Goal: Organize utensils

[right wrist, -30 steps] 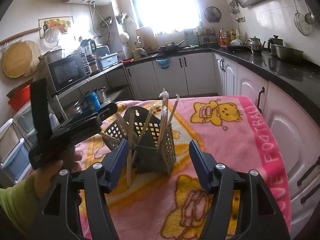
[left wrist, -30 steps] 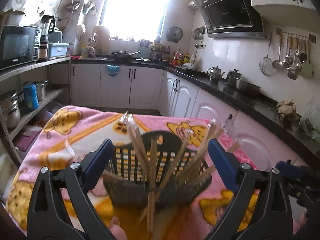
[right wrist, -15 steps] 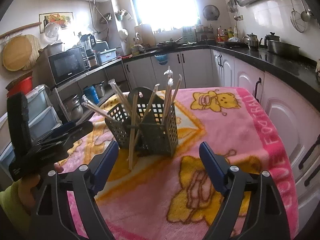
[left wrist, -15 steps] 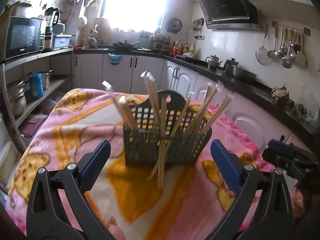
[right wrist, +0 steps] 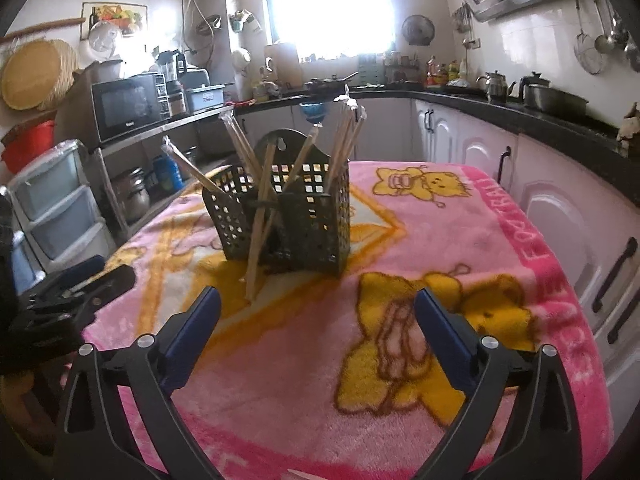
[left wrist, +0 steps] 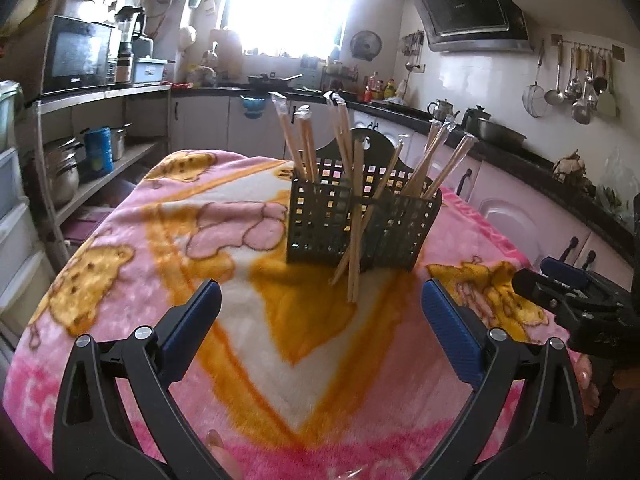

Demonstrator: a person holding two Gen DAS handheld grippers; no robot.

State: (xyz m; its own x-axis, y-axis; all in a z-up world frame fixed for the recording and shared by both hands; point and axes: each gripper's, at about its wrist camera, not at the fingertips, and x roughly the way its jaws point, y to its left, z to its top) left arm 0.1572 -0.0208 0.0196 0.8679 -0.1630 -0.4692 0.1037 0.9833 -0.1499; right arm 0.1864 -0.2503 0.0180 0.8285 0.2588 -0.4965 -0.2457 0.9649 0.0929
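A dark perforated basket (left wrist: 362, 220) stands near the middle of the surface (left wrist: 168, 248), which a pink blanket hides entirely. Wrapped chopsticks (left wrist: 344, 136) stick up from its compartments; which compartment each sits in is hard to tell. One pair (left wrist: 354, 232) leans against the basket's front, tips on the blanket. The left gripper (left wrist: 320, 320) has its jaws spread wide, holding nothing. The right gripper (right wrist: 318, 318) has jaws opening, nothing between them. Both grippers' bases are cut off by the lower frame edge.
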